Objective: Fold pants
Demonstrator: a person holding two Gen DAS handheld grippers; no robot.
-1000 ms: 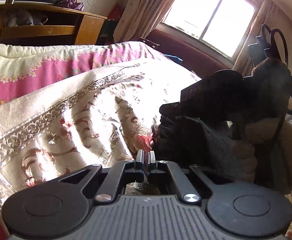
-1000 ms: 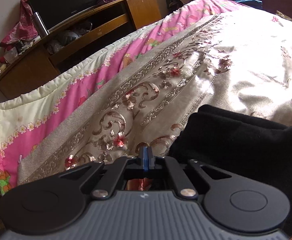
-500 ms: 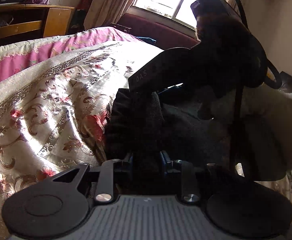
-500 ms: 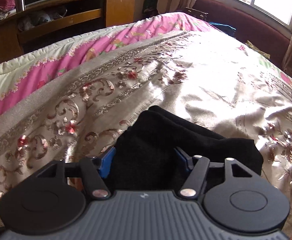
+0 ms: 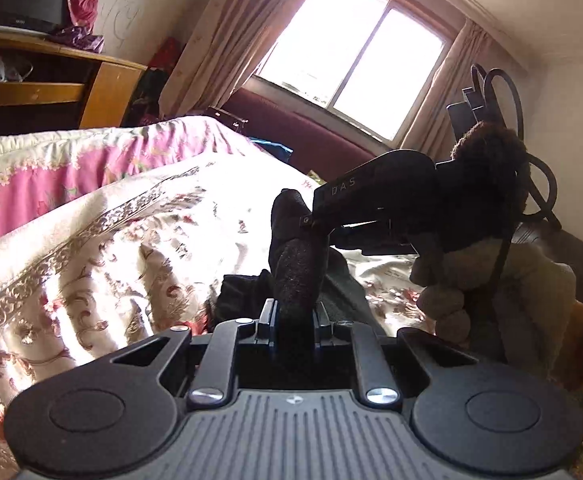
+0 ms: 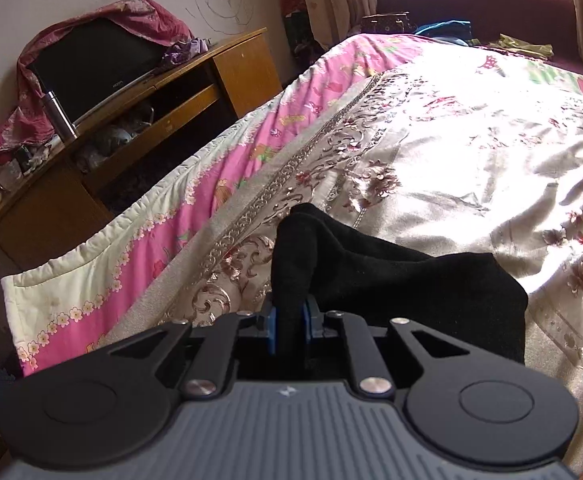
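Status: early stage. Black pants (image 6: pixel 391 276) bunched in a heap on the patterned bedspread (image 6: pixel 471 152), near its silver-braided border; no flat, squared fold visible anywhere. Gathered edge picked up at two points, remainder slumped on the bedspread. Judged remaining: lift clear, spread or align the legs, lay one half over the other, smooth down.

Left gripper (image 5: pixel 294 322): jaws narrow and closing, a thick roll of dark fabric between the pads, pressed on both sides. Fabric rising straight up out of the jaws, then passing to the other tool.

Right gripper (image 6: pixel 289 326): jaws narrow and closing, blue pads (image 6: pixel 272 326) clamped on a raised pleat of the pants. Bulk of the garment lying to the right of the jaws and just beyond, on the bedspread.

In the left wrist view, right gripper seen from the side, above and right of the left jaws, tip buried in the same ridge of cloth. Gloved hand (image 5: pixel 447 292) wrapped round its handle.

Both grip points close together on one bunched edge, well apart from the pink quilt (image 6: pixel 251 128) border.
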